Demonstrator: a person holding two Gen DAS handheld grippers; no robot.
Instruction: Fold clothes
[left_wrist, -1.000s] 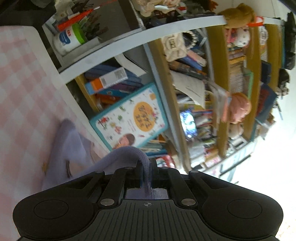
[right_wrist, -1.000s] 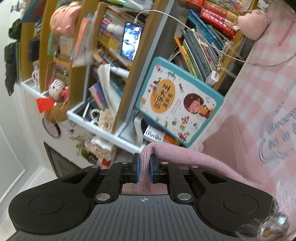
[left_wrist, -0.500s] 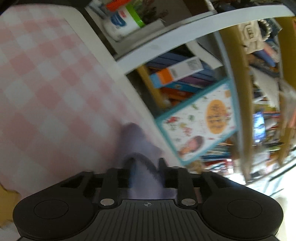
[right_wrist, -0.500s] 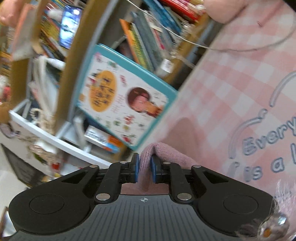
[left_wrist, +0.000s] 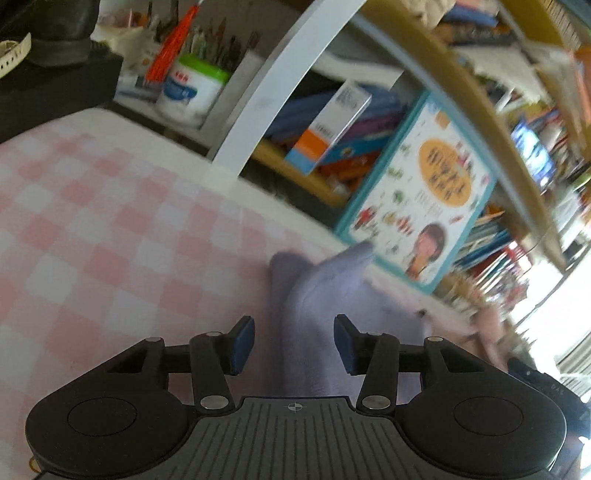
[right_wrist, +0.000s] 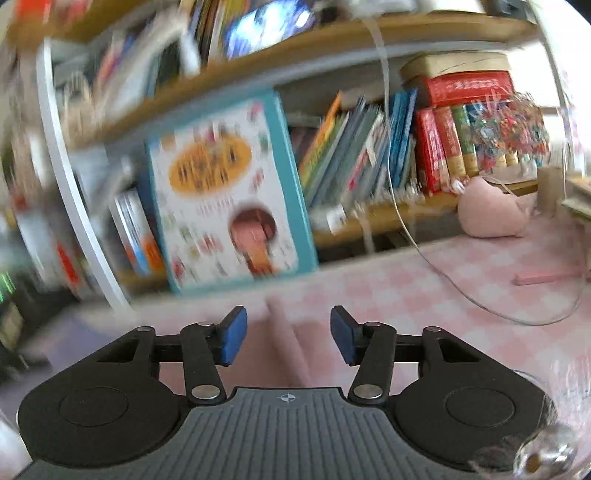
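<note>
A lilac garment (left_wrist: 317, 295) lies on the pink-and-white checked cloth (left_wrist: 92, 221), one corner sticking up near the far edge. My left gripper (left_wrist: 293, 343) is open just above it, jaws wide on either side of the fabric, holding nothing. A pink garment (right_wrist: 288, 343) lies flat on the checked cloth (right_wrist: 424, 295) in the right wrist view. My right gripper (right_wrist: 284, 336) is open over it and empty. The right wrist view is blurred.
A bookshelf stands right behind the cloth's far edge, with a teal-framed picture book (left_wrist: 417, 206) (right_wrist: 225, 206) leaning on it. A white jar with a green lid (left_wrist: 192, 88) sits far left. A pink plush (right_wrist: 491, 210) and a white cable (right_wrist: 443, 266) lie to the right.
Both grippers were shut on their garments and held them up; now both have opened and the lilac and pink fabric has dropped onto the cloth. Both views have swung downward and levelled.
</note>
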